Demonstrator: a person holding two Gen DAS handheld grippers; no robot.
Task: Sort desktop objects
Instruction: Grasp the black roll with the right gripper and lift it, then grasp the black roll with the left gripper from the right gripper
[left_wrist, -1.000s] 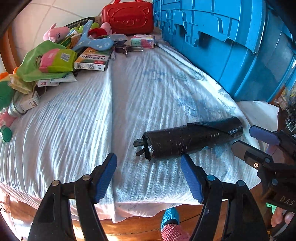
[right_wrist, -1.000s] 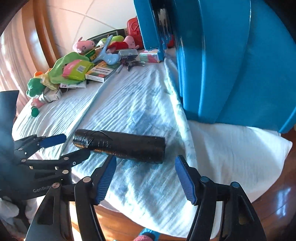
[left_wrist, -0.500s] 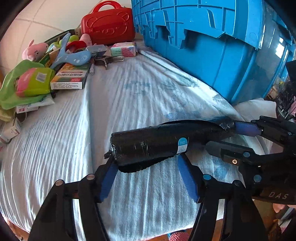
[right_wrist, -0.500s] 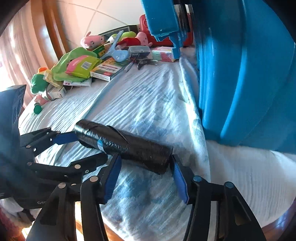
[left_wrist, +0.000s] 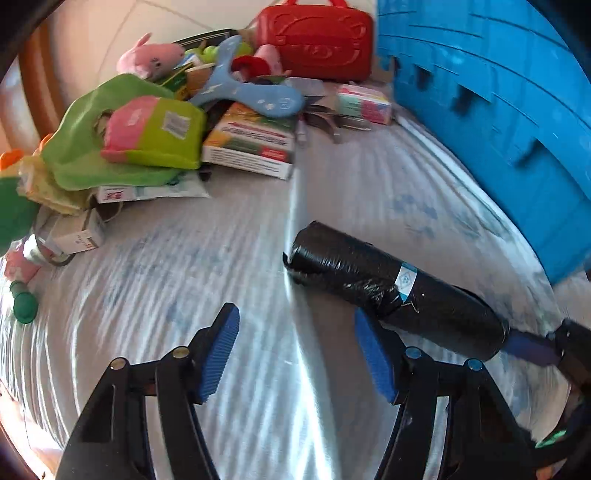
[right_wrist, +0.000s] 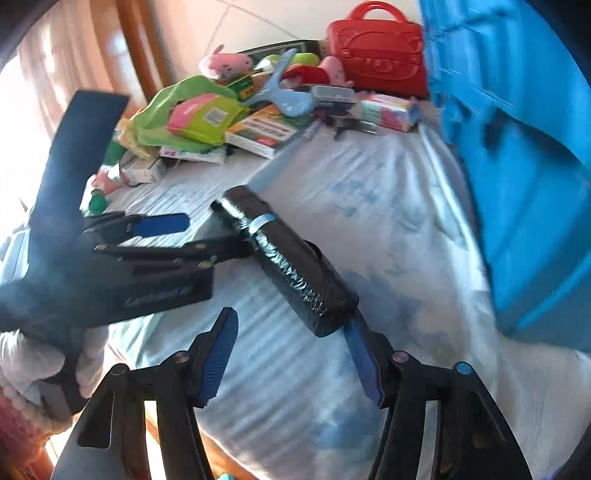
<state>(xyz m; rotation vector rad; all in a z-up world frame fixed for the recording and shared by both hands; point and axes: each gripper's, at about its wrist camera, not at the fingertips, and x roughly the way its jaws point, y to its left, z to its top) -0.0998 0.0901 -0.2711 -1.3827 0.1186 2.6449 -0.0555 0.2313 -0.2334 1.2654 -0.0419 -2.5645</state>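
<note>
A black plastic-wrapped roll with a small blue-white label lies slantwise over the white cloth. My left gripper is open with nothing between its pads; the roll passes just outside its right finger. In the right wrist view the roll runs away from me, its near end touching the tip of the right finger of my right gripper. These jaws are opening and their pads press on nothing. The left gripper reaches in from the left, one finger against the roll's far part.
A tall blue crate stands along the right. At the back left is a pile: a red case, a green cloth, a flat box, a pink plush. A gloved hand holds the left gripper.
Half a second ago the roll lay across both grippers' jaws. It has since swung, far end toward the pile, out of the left jaws. Both grippers moved toward the pile; the right jaws widened.
</note>
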